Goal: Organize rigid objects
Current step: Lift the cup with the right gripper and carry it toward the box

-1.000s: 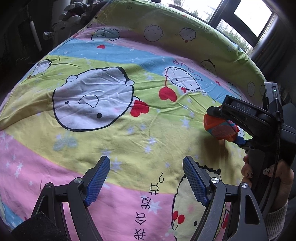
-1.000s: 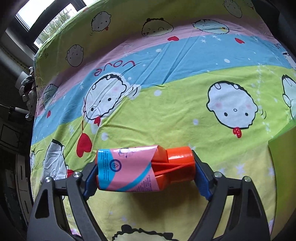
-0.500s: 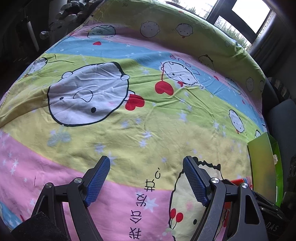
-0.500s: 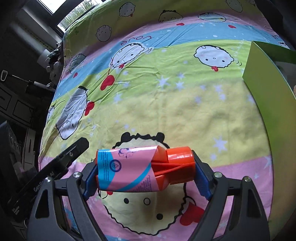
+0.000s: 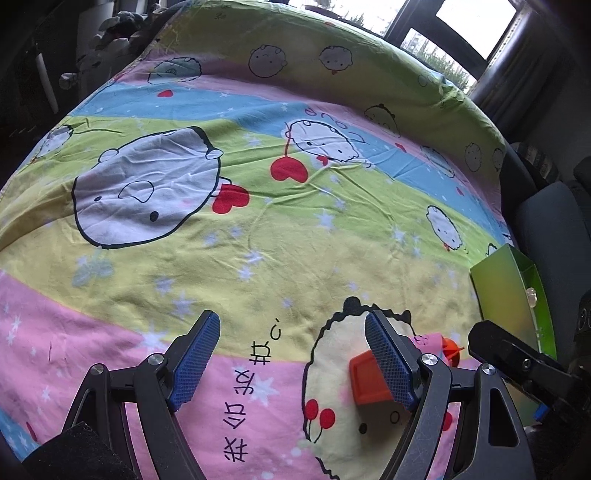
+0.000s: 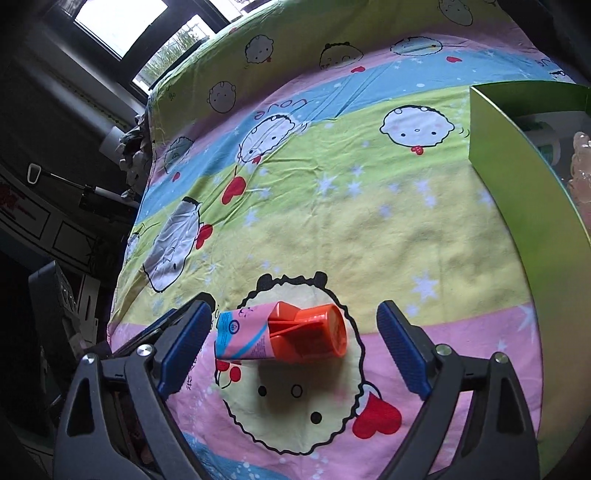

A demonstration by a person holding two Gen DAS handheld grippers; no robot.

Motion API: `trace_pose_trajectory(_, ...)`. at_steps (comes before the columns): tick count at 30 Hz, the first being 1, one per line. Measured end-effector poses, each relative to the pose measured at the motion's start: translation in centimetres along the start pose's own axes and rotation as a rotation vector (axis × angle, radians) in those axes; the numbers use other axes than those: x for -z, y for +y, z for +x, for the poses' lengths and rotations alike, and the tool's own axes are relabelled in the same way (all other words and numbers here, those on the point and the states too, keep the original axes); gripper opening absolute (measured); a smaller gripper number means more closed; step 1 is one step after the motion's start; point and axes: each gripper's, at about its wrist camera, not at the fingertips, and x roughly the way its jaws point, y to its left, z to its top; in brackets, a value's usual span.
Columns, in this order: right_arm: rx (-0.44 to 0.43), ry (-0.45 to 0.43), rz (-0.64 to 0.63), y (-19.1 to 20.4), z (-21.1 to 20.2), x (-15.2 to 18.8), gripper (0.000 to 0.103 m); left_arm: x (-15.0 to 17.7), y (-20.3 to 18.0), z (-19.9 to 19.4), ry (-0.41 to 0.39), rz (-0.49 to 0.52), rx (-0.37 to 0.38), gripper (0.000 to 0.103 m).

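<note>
A pink and blue tube with a big orange cap (image 6: pixel 284 332) lies on its side on the cartoon bedsheet (image 6: pixel 332 206). My right gripper (image 6: pixel 293 345) is open, its blue pads either side of the tube and apart from it. In the left wrist view the tube's orange cap (image 5: pixel 369 380) shows just behind my right finger pad. My left gripper (image 5: pixel 291 360) is open and empty, hovering low over the sheet. A green box (image 6: pixel 517 192) stands open at the right, with items inside.
The green box also shows in the left wrist view (image 5: pixel 509 295) at the bed's right edge. Dark furniture and clutter (image 6: pixel 55 229) lie beyond the bed's left side. A window (image 5: pixel 461 29) is behind the bed.
My right gripper carried the tube toward the near part of the bed, then opened and let it go onto the sheet. The left gripper stayed open and shifted a little.
</note>
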Motion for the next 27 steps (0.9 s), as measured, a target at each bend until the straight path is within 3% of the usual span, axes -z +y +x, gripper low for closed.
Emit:
trace_pose_trajectory(7, -0.047, -0.008, 0.055, -1.1, 0.1, -0.2, 0.089, 1.0, -1.8, -0.1, 0.035, 0.041, 0.129, 0.081)
trace_pose_trajectory(10, -0.07, 0.024, 0.07, -1.1, 1.0, -0.1, 0.081, 1.6, -2.6, 0.5, 0.066, 0.059, 0.148, 0.081)
trace_pose_trajectory(17, -0.099, 0.079, 0.087, -1.2, 2.5, 0.3, 0.079, 2.5, -4.1, 0.6, 0.071, 0.114, 0.181, 0.081)
trace_pose_trajectory(21, -0.098, 0.102, 0.085, -1.1, 3.1, 0.5, 0.079, 2.8, -4.6, 0.7, 0.074, 0.128, 0.208, 0.076)
trace_pose_trajectory(25, -0.114, 0.125, 0.095, -1.0, 4.0, 0.8, 0.079, 3.0, -4.8, 0.8, 0.079, 0.129, 0.26, 0.061)
trace_pose_trajectory(27, -0.112, 0.12, 0.103, -1.1, 4.1, 0.8, 0.079, 3.0, -4.9, 0.9, 0.07, 0.131, 0.261, 0.061)
